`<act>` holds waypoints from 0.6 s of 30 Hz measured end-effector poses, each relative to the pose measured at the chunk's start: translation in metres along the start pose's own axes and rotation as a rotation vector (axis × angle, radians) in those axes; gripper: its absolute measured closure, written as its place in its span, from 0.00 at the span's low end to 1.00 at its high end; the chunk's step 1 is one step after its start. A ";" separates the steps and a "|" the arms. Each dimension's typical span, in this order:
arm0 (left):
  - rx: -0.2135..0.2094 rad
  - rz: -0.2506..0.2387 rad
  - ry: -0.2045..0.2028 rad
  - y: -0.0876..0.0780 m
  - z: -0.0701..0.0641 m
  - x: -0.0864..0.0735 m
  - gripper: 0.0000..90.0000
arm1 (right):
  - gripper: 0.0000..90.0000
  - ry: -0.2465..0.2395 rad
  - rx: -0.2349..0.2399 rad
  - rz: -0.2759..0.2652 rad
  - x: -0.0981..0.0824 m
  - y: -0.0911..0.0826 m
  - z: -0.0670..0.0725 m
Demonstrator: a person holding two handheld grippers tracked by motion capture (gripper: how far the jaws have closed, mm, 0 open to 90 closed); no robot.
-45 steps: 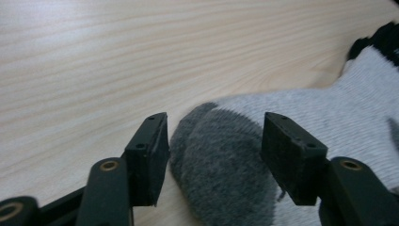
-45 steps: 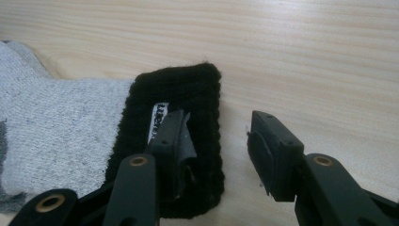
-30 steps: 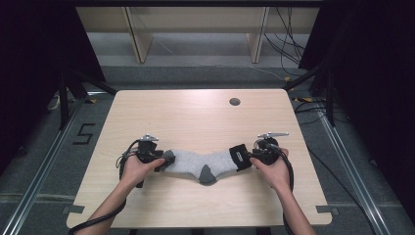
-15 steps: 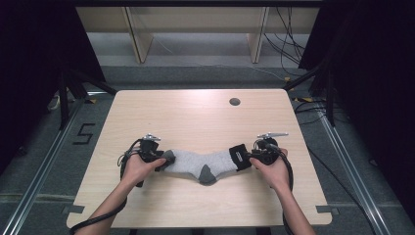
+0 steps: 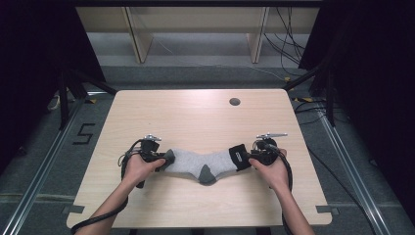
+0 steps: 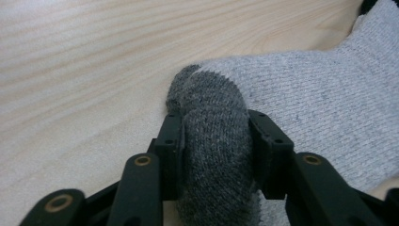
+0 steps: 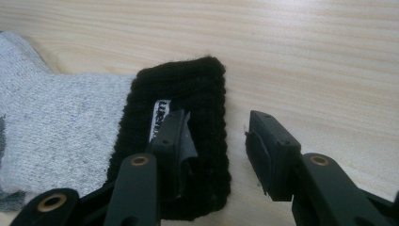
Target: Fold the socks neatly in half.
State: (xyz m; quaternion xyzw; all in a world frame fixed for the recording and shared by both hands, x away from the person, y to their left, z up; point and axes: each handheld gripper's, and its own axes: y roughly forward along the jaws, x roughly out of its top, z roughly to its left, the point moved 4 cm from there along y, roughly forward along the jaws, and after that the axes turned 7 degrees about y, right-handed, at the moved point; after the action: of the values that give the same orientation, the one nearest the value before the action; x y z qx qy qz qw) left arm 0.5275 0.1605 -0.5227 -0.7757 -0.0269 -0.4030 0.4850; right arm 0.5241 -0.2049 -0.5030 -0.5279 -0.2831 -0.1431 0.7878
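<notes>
A grey sock (image 5: 195,160) lies flat across the front of the wooden table (image 5: 195,112), with a dark toe at the left, a dark heel (image 5: 206,173) and a black cuff (image 5: 238,156) at the right. My left gripper (image 5: 166,159) has just been closing, and its jaws now pinch the bunched dark toe (image 6: 214,141). My right gripper (image 5: 246,158) stands open at the cuff (image 7: 197,94). One of its fingers (image 7: 171,136) rests on the cuff beside a white label (image 7: 161,115). The other finger (image 7: 270,150) hangs over bare wood, clear of the cuff.
A round cable hole (image 5: 234,102) sits in the table's far right part. Beyond the far edge stand pale shelf uprights (image 5: 137,34), and cables (image 5: 288,44) lie on the floor. Metal rails run along both sides of the table.
</notes>
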 end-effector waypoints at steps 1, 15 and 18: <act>0.000 0.000 0.000 0.000 0.000 0.000 0.69 | 0.65 0.000 0.000 0.000 0.000 0.000 0.000; -0.062 -0.008 -0.032 -0.014 0.001 0.012 0.70 | 0.67 -0.003 0.011 0.004 0.002 0.002 0.003; -0.064 -0.030 -0.035 -0.020 -0.001 0.019 0.70 | 0.67 -0.006 0.001 0.003 0.002 0.003 0.003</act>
State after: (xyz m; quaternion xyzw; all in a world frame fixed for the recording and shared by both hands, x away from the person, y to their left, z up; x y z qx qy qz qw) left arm 0.5307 0.1639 -0.4954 -0.7972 -0.0340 -0.3973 0.4533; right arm 0.5264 -0.2008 -0.5037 -0.5281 -0.2847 -0.1404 0.7876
